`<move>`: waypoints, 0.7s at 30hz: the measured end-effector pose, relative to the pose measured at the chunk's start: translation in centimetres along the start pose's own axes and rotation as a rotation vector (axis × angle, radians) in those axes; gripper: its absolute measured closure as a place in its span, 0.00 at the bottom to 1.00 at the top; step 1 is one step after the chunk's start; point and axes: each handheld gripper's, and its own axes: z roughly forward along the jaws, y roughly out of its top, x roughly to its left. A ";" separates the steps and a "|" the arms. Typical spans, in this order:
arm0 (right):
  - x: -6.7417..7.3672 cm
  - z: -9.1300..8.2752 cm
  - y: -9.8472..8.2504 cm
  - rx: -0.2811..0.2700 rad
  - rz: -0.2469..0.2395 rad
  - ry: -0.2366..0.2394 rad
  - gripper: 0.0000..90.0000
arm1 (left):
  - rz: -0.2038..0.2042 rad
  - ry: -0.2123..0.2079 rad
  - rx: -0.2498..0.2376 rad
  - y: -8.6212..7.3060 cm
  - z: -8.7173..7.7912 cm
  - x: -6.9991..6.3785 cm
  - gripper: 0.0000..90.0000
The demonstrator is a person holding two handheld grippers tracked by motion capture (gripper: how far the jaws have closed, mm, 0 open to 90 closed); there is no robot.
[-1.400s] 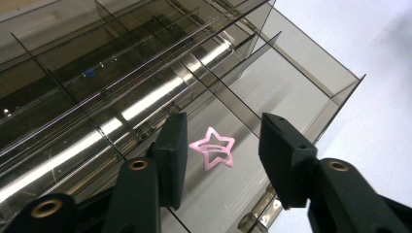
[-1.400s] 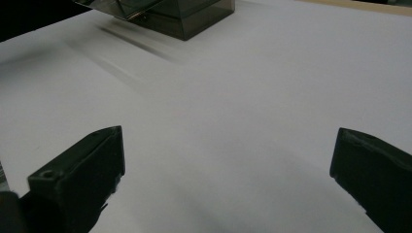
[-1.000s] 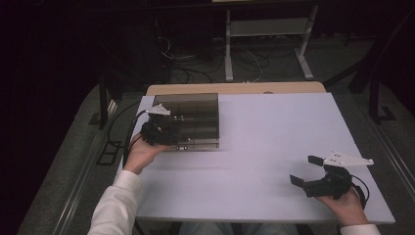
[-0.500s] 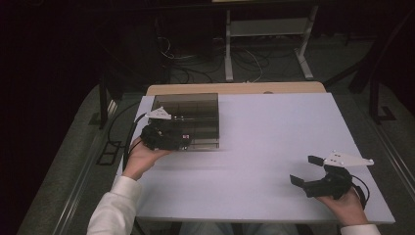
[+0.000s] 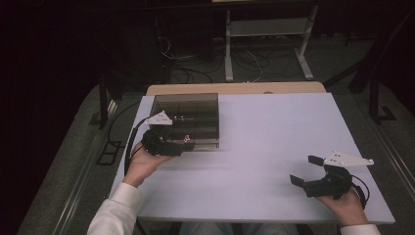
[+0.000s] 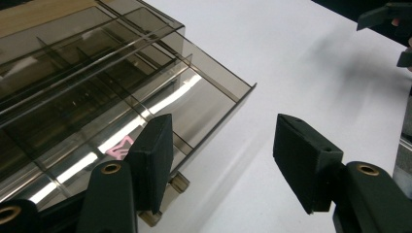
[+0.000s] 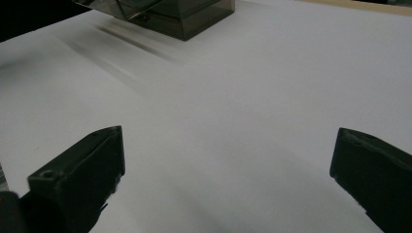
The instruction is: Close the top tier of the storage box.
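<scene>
My left claw is spread over the near edge of the smoked divider box at the surface's far-left corner, gripping nothing; a careless nudge could skid it. My right claw waits spread near the right edge

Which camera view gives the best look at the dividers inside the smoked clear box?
The left gripper view: the box is close there, and its inner dividers and a small pink mark show through the clear walls. The high view shows the whole box from above, small, with faint compartment lines. The right gripper view catches one far corner of it.
</scene>
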 end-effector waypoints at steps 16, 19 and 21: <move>0.0 0.0 0.0 0.002 -0.001 0.001 0.00 | 0.000 -0.059 0.020 -1.7 0.2 -0.5 0.57; 0.0 0.0 0.0 0.000 -0.001 0.000 0.00 | 0.008 -0.070 0.038 -2.2 0.3 -0.5 0.62; 0.0 0.0 0.0 0.002 0.000 0.000 0.00 | 0.008 -0.079 0.045 -2.5 0.4 -0.4 0.65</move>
